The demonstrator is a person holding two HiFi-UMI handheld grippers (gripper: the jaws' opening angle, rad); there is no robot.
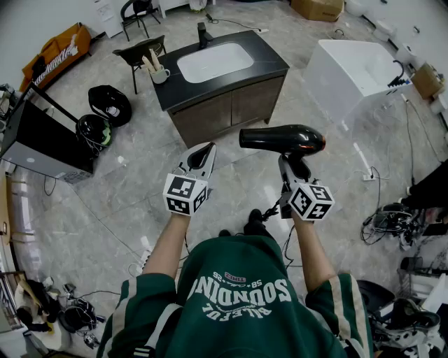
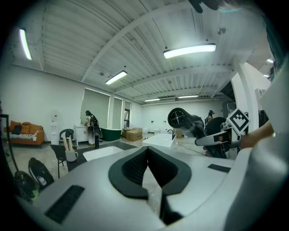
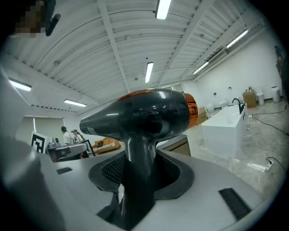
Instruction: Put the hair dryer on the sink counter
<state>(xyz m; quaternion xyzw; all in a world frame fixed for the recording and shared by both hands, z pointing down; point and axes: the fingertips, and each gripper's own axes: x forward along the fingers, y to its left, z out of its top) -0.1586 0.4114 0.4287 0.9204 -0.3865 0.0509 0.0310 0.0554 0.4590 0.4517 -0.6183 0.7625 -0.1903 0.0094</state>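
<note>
Our right gripper point(image 1: 290, 168) clamps its ribbed pads on the smooth round handle of the glossy black, copper-banded hair dryer point(image 1: 283, 138). We hold it above the marbled floor point(image 1: 133, 192), well short of the dark matte sink counter point(image 1: 271, 61). Our left gripper point(image 1: 203, 155) has its jaws together, empty.

Pretty big open room. Glossy grey marble-look floor point(image 1: 126, 189), white walls, and a white ribbed ceiling point(image 2: 90, 36) with long tube lights point(image 2: 189, 50). The dark sink counter point(image 1: 266, 56) stands out in the open. Right of it there's a white freestanding bathtub point(image 1: 353, 70), with a black chair point(image 1: 140, 50) just beside its left end. An orange sofa point(image 1: 59, 45) sits well off to its left by the wall, and cardboard boxes point(image 1: 318, 8) are past it.
</note>
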